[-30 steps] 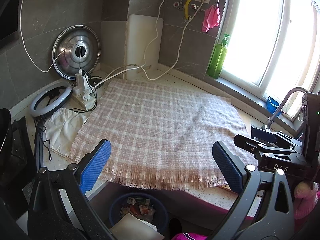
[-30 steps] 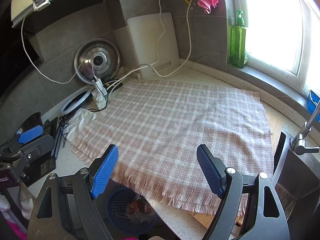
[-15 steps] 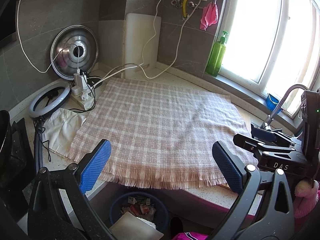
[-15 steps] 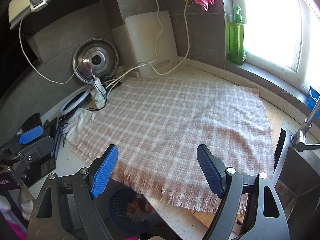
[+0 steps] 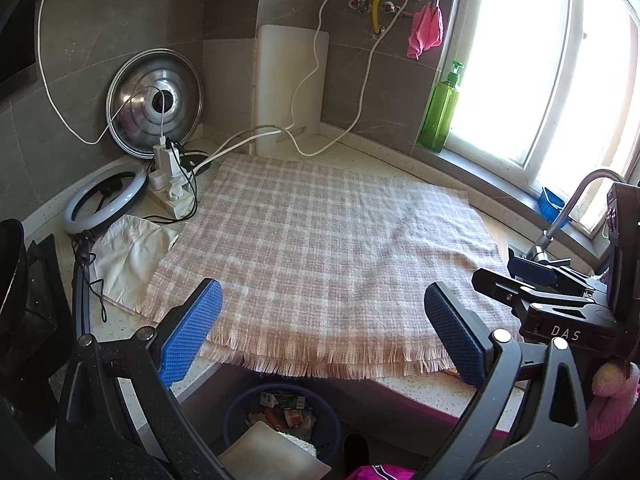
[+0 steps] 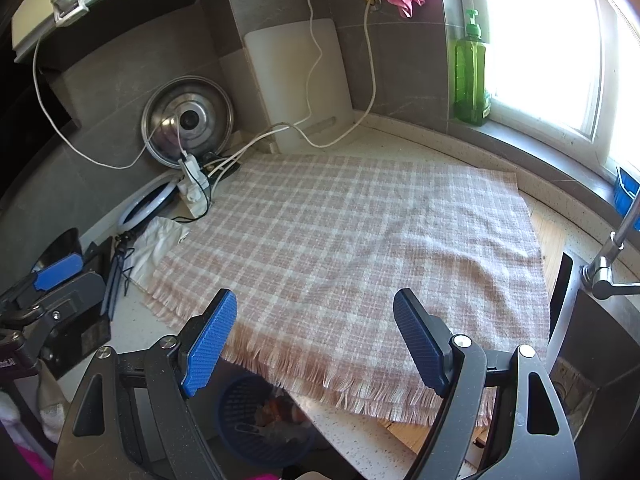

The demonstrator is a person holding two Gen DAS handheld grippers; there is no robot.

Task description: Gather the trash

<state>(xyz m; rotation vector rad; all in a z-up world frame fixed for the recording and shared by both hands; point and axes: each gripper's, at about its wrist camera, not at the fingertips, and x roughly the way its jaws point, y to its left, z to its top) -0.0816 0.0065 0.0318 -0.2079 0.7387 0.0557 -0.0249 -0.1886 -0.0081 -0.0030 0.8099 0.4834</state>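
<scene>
From the left wrist camera, the left gripper (image 5: 320, 336) hangs with its blue pads spread wide and nothing between them, tilted down over the near edge of a counter. Straight ahead of it lies a pink-and-white plaid cloth (image 5: 320, 248) spread flat, its fringe hanging just past the counter edge. Below and slightly behind the pads, on the floor, stands a blue trash basket (image 5: 332, 432) holding wrappers and scraps, with a pale flat sheet leaning across its near side. Ahead and to the left of the gripper are a white rag (image 5: 128, 256), a ring light (image 5: 104, 200) and a steel pot lid (image 5: 156, 108) propped against the wall; far ahead to the right a green soap bottle (image 5: 440, 112) stands by the window. At the right edge the other gripper's black body shows. From the right wrist camera, the right gripper (image 6: 316, 336) is likewise wide open and empty above the cloth's fringe (image 6: 340, 380). The trash basket (image 6: 240, 412) sits below its left pad, partly hidden under the counter edge. A tap (image 6: 612, 260) rises to its right, and the left gripper (image 6: 52, 280) shows at the far left.
</scene>
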